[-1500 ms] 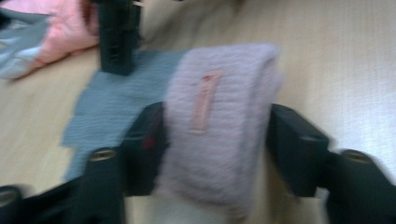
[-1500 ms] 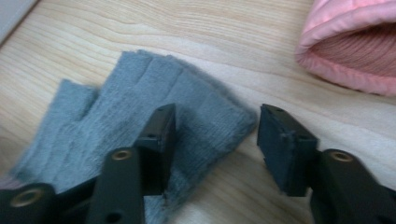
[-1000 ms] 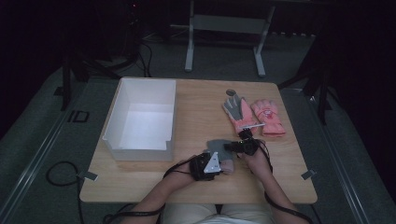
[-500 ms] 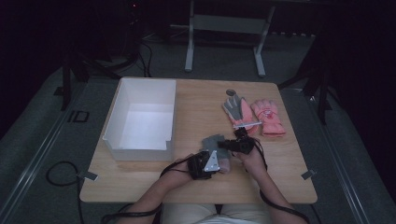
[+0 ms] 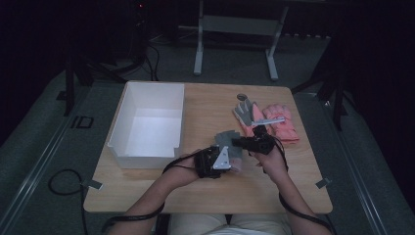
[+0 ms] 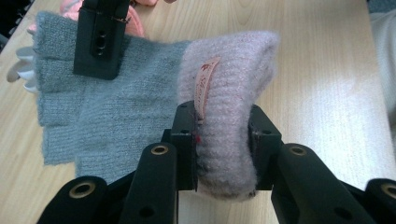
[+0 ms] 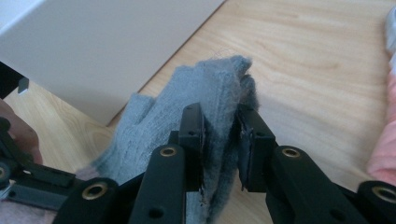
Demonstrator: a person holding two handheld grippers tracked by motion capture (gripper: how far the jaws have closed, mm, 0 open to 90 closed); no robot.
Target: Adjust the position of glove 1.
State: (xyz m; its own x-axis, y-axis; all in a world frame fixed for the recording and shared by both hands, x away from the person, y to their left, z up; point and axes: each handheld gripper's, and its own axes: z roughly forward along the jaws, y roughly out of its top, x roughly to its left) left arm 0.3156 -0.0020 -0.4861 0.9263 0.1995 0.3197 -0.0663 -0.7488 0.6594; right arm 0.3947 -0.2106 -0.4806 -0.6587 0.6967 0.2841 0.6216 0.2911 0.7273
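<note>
Left gripper [image 6: 223,140] squeezing glove's [image 6: 116,107] pink cuff; right gripper [image 7: 220,149] pinching grey finger end.
Stretched long between both, white box [image 5: 147,122] off to left.

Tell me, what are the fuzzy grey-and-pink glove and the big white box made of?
The grey fingerless glove with a pale pink cuff looks like soft knitted wool or acrylic: ribbed stitches, fuzzy surface. The white rectangular box looks like smooth, matt plastic or coated board; I can't tell which.
</note>
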